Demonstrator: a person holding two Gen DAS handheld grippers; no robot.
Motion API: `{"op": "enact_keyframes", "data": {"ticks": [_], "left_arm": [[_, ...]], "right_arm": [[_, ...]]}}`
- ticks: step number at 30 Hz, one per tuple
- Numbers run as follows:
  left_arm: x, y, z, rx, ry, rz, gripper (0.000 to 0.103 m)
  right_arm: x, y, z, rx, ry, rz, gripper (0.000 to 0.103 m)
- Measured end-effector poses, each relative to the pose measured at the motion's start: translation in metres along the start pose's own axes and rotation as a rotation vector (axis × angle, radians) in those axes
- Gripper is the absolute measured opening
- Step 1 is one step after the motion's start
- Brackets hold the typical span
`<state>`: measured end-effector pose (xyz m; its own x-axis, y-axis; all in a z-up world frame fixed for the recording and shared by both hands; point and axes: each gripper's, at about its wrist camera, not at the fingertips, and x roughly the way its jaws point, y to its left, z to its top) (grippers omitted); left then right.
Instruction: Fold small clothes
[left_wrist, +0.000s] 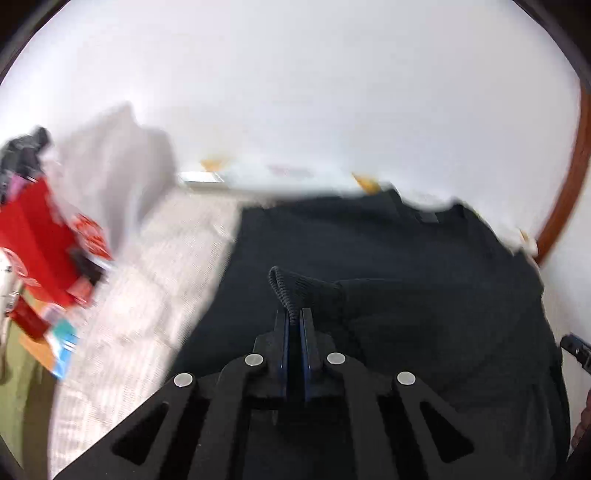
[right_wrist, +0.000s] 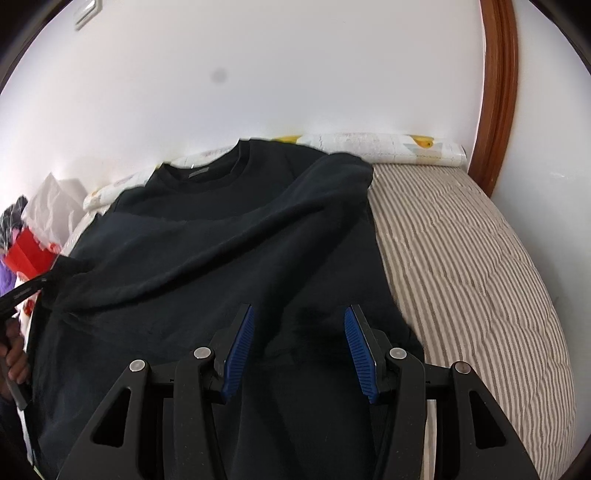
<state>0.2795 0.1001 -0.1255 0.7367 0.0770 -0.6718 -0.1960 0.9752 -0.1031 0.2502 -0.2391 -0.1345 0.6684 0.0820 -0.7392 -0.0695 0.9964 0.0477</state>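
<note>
Standing off to the left of the left gripper (left_wrist: 294, 317) is a blurred heap of clutter, with a red box (left_wrist: 37, 236) the plainest thing in it and a crumpled white bag (left_wrist: 110, 162) just behind that. Ahead of that gripper and spreading to its right lies the black sweatshirt (right_wrist: 229, 236), spread over a bed (right_wrist: 461, 266) with a striped grey-and-white cover. The left gripper is clamped tight on the ribbed cuff (left_wrist: 282, 291) of one sleeve, which stands up in a small loop between its blue pads. That sleeve (right_wrist: 221, 254) runs as a long diagonal fold across the chest of the garment, from the far right shoulder down toward the left gripper. The neckline (right_wrist: 207, 173) lies at the far end of the bed, near a rolled white cloth (right_wrist: 388, 146) with yellow marks set against the wall. The right gripper (right_wrist: 299, 321) hovers over the lower part of the sweatshirt with its jaws spread wide and nothing between them. To the right of it the bare striped cover shows, and beyond that a brown wooden frame (right_wrist: 496, 92) rises up the white wall.
</note>
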Motion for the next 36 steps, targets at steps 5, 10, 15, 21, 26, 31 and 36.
{"op": "enact_keyframes", "data": {"ticks": [5, 10, 15, 21, 26, 31, 36], "left_arm": [[0.008, 0.023, 0.015, -0.023, 0.002, 0.057, 0.006], [0.042, 0.034, -0.007, -0.037, 0.135, 0.087, 0.006], [0.036, 0.028, -0.013, -0.005, 0.123, 0.121, 0.010], [0.022, 0.024, -0.012, 0.008, 0.106, 0.125, 0.009], [-0.001, 0.017, -0.019, 0.026, 0.108, 0.132, 0.009], [-0.036, 0.013, -0.034, 0.008, 0.111, 0.052, 0.009], [-0.066, 0.015, -0.058, 0.006, 0.126, 0.015, 0.014]], "right_arm": [[0.022, -0.012, 0.020, 0.035, -0.020, -0.042, 0.050], [0.060, -0.019, 0.016, 0.007, 0.079, -0.161, 0.050], [0.059, -0.032, 0.011, 0.052, 0.087, -0.126, 0.051], [0.028, -0.043, 0.009, 0.097, 0.057, -0.090, 0.052], [0.001, -0.049, 0.000, 0.110, 0.046, -0.090, 0.052], [-0.030, -0.054, -0.018, 0.111, 0.016, -0.146, 0.052], [-0.052, -0.053, -0.047, 0.091, 0.057, -0.102, 0.052]]}}
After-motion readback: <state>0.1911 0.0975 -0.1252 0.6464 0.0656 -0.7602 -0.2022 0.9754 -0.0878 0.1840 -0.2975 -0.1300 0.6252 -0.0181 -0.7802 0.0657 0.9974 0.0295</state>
